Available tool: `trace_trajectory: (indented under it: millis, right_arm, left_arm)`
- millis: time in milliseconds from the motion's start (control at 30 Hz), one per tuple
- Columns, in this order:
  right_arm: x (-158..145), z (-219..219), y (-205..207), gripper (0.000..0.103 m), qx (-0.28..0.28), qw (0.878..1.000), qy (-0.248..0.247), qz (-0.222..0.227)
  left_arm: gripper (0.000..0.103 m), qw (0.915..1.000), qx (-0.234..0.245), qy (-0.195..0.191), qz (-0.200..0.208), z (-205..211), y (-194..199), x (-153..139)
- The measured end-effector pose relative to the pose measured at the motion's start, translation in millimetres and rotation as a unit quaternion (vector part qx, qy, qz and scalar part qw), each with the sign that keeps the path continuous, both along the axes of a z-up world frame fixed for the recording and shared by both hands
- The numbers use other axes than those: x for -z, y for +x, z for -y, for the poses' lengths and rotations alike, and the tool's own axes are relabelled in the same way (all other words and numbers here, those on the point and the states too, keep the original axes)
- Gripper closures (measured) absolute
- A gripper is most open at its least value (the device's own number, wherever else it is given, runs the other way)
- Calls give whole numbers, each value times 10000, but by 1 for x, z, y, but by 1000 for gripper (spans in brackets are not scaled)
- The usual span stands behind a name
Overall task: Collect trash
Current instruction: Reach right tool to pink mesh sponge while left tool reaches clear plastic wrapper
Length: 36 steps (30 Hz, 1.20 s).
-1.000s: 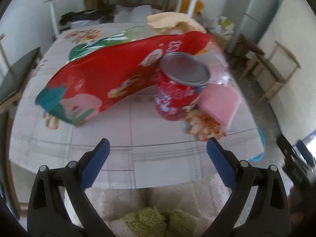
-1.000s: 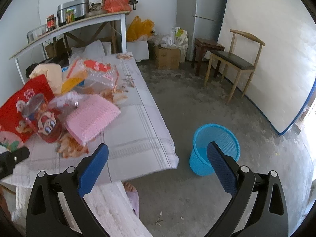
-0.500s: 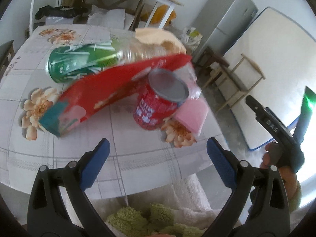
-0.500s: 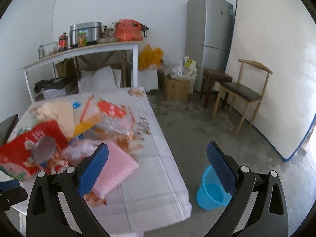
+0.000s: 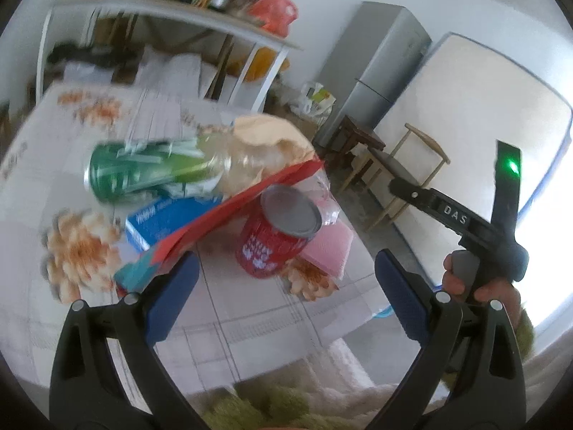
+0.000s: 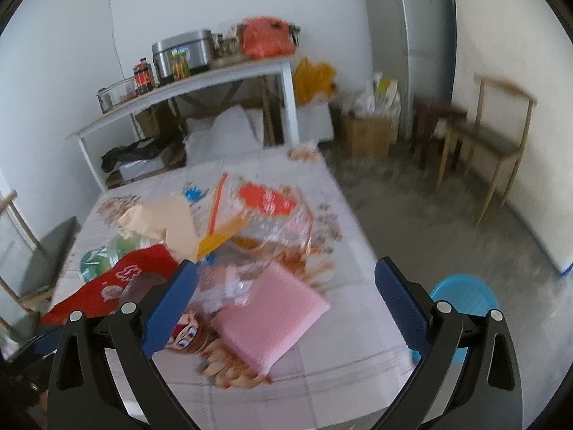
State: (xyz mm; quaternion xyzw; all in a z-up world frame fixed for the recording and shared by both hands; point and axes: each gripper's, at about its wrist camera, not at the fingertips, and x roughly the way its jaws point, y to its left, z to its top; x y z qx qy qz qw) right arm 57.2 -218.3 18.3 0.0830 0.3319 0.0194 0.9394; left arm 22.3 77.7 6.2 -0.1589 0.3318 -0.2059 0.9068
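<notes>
Both sets of jaws stand wide apart with nothing between them. The left gripper (image 5: 284, 290) hovers over the counter (image 5: 250, 326) edge, facing a red can (image 5: 275, 240) that stands upright beside a pink packet (image 5: 329, 251). A red bag (image 5: 229, 222) leans against the can. The right gripper (image 6: 286, 301) hangs above the same litter; a blue bin (image 6: 465, 294) sits on the floor just past the counter.

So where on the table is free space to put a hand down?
Free: the near strip of tablecloth in front of the red can, and the edge beside the pink pack. Crowded: the middle, around the red bag and green bottle.
</notes>
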Motion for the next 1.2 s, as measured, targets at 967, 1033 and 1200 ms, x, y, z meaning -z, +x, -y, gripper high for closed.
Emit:
trace_trajectory:
  millis: [967,1033,1200]
  right_arm:
    - [89,69,23,38,-477,9445,2771,-1699]
    - [84,69,25,38,-547,9491,2653,-1607]
    - [60,48,42,38,-1299,9534,2329,-1409]
  left_arm:
    - [28,9686,-285,2345,771,81,28,35]
    - [29,9707,-368,2273,688,76,31,38]
    - [31,9701,-304,2296,732,75,29,38]
